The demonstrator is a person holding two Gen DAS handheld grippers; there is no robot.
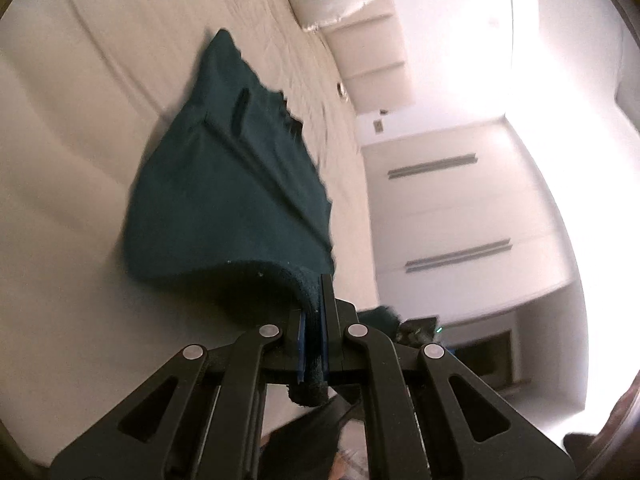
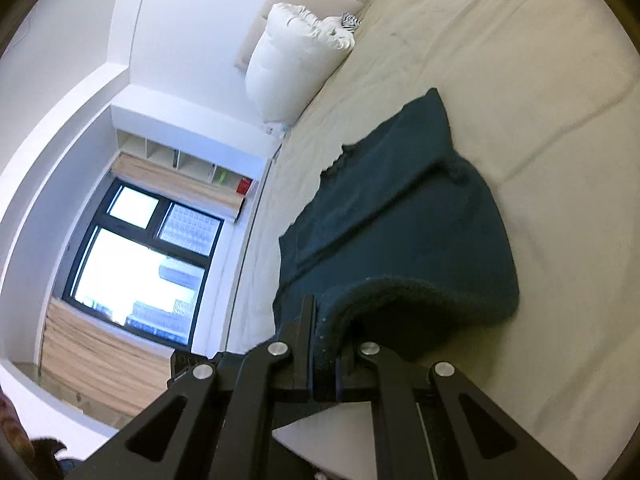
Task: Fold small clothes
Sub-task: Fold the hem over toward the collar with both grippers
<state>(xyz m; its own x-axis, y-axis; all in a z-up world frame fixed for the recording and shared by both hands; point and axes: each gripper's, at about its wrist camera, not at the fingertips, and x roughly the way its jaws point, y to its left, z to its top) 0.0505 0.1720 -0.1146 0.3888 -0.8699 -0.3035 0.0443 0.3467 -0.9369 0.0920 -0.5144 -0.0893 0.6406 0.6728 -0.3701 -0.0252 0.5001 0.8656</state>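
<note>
You hold the teal garment [image 1: 224, 192] by its near edge, one corner in each pair of tongs. The left tongs [image 1: 314, 344] are clamped on a thick roll of the hem, and the right tongs [image 2: 324, 364] are clamped on the other corner in the same way. That two-corner hold keeps the edge stretched between your hands, so the cloth should travel as one flat sheet instead of bunching.

The garment lies on the bed [image 1: 72, 128], with its far end still resting on the sheet [image 2: 520, 80] and its near end lifted clear, so the fabric arches up from the mattress toward the tongs. The anchored far end probably serves you as a hinge: the raised edge can be carried over it to lay one half on the other.

A white pillow [image 2: 288, 60] sits near the headboard, well apart from the cloth, so nothing crowds the fold. Both views are tilted and a little blurred, so finer detail of the garment's shape cannot be told.
</note>
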